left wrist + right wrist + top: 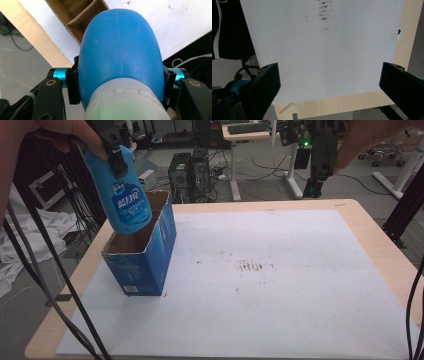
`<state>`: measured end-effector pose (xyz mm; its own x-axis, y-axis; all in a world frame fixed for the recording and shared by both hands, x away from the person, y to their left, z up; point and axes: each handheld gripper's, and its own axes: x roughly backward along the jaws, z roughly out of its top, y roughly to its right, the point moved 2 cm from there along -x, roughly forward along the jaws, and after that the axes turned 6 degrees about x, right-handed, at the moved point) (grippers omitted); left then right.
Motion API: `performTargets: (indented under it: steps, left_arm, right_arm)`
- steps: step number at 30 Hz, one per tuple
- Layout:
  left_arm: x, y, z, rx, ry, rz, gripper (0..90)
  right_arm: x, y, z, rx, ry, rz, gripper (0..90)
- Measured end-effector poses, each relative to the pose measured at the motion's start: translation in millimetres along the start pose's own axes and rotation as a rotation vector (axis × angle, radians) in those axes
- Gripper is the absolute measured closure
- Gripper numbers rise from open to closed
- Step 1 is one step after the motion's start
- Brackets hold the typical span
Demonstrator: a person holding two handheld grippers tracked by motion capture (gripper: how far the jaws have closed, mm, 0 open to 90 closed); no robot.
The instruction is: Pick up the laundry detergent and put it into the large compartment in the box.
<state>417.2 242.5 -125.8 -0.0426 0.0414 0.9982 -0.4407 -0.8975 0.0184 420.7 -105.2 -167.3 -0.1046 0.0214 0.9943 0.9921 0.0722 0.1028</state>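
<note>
Two sets of tongs are what I am working with, over a wide tabletop (370,245) of pale wood. Most of it is covered by a white sheet (280,290), marked with a patch of small dark smudges (255,266) near its middle.

At the left side of the sheet stands an open blue carton (142,255), upright, its top flaps gone or folded so that I see the brown cardboard inside. In the left gripper view its open mouth (75,15) lies beyond the bottle, at the upper left.

Above the carton's far left corner hangs the blue bottle (125,195), base down and slightly tilted, its lower end level with or just inside the carton's rim; I cannot tell whether it touches the cardboard. A label with white lettering faces me. From the left gripper view I look along the bottle's rounded blue body (120,50) from its whitish neck end.

My left tongs (116,156) are clamped on the bottle near its top, one black jaw pressed against each flank.

My right tongs (329,82) are held up at the far right, jaws wide apart with nothing between them, looking down on the sheet.
</note>
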Motion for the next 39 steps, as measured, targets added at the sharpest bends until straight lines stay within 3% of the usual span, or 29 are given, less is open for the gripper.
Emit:
performTargets:
  steps: [5, 6, 16, 22, 28, 36, 39]
  left_arm:
    - [-7.7, -4.4, 2.0, 0.043, -0.011, 0.002, 37.8]
    - [-11.2, -6.0, 2.9, 0.075, -0.012, 0.005, 37.8]
    - [-28.2, -10.7, 5.3, 0.107, -0.038, -0.009, 37.8]
    - [-46.5, -15.9, 6.8, 0.109, -0.049, -0.006, 37.8]
    - [-74.0, -22.8, 5.7, 0.121, -0.075, -0.033, 37.8]
    - [-104.3, -22.7, 6.9, 0.101, -0.092, -0.020, 37.8]
    - [-113.0, -23.2, 7.4, 0.060, -0.067, -0.024, 37.8]
  right_arm:
    - [-0.5, 0.0, 0.0, 0.002, -0.004, 0.001, 2.5]
    - [-0.3, 0.0, 0.1, 0.003, -0.001, 0.001, 2.5]
    - [-1.7, 0.3, -2.2, -0.006, 0.000, 0.000, 2.5]
    - [-3.2, 0.2, -2.0, -0.008, 0.009, 0.001, 2.5]
    - [-4.9, 0.9, -2.6, -0.009, 0.006, 0.003, 2.5]
    - [-6.7, 1.6, -1.2, -0.009, 0.005, 0.005, 2.5]
    - [-8.8, 1.7, -0.9, -0.002, 0.009, 0.007, 2.5]
